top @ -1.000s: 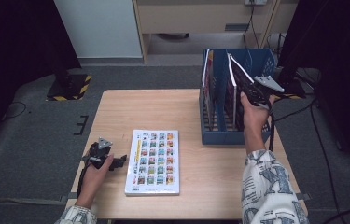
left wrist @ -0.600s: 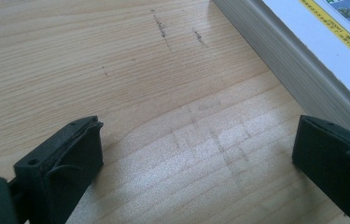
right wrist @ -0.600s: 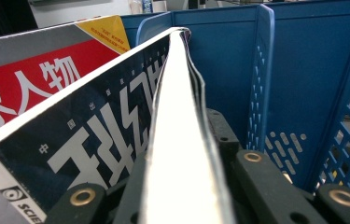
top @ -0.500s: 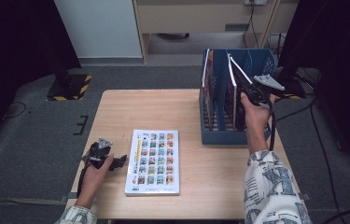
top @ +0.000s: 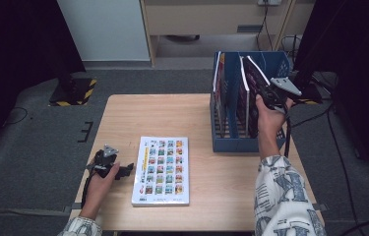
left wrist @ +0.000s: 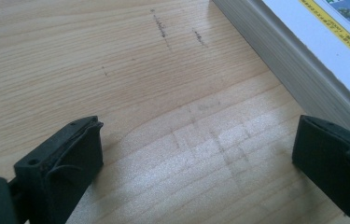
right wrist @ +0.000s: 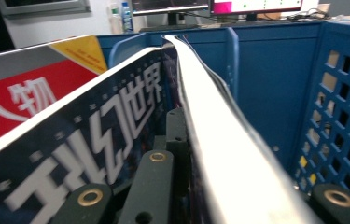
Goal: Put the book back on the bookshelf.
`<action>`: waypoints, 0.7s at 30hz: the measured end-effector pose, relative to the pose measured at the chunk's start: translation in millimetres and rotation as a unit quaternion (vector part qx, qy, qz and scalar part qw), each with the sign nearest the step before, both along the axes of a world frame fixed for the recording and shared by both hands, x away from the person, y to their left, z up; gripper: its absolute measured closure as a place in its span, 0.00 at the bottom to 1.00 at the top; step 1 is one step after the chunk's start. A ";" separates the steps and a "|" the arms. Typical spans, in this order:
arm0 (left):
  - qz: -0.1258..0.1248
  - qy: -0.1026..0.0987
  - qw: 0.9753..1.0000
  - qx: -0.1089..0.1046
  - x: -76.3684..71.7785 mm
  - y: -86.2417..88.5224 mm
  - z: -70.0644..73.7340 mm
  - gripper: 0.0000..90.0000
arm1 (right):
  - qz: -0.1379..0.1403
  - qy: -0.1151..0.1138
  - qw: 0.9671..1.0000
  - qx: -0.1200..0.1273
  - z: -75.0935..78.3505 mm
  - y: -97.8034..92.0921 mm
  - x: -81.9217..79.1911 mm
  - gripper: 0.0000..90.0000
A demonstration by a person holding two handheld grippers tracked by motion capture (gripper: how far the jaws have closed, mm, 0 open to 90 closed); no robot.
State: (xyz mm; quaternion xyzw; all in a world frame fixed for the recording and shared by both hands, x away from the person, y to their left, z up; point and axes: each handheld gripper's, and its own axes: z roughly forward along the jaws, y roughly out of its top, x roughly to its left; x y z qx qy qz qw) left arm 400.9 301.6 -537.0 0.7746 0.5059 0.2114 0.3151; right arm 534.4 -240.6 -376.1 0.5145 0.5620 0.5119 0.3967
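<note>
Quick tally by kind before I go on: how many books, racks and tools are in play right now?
Books lying flat on the table: 1, the white picture-grid book.
Books standing in the rack: 2, a dark-cover book held by the right tool, and a red-and-white book.
Blue file racks: 1.
Tools: 2, counting the left tool, open on the table.
Total: 6.

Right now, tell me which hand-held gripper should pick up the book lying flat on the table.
Left. The left hand-held gripper is open beside the book; the right hand-held gripper is shut on a magazine at the rack.
</note>
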 end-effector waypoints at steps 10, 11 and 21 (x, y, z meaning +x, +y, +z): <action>0.000 0.000 1.000 0.000 0.0 0.0 0.0 0.01 | -0.012 -0.007 1.000 0.011 -1.0 4.4 13.0 0.92; 0.000 0.000 1.000 0.000 0.0 0.0 0.0 0.01 | -0.014 -0.007 1.000 0.009 -1.6 5.1 13.9 0.92; 0.000 0.000 1.000 0.000 0.0 0.0 0.0 0.01 | -0.008 -0.005 1.000 0.008 -8.2 7.5 16.4 0.92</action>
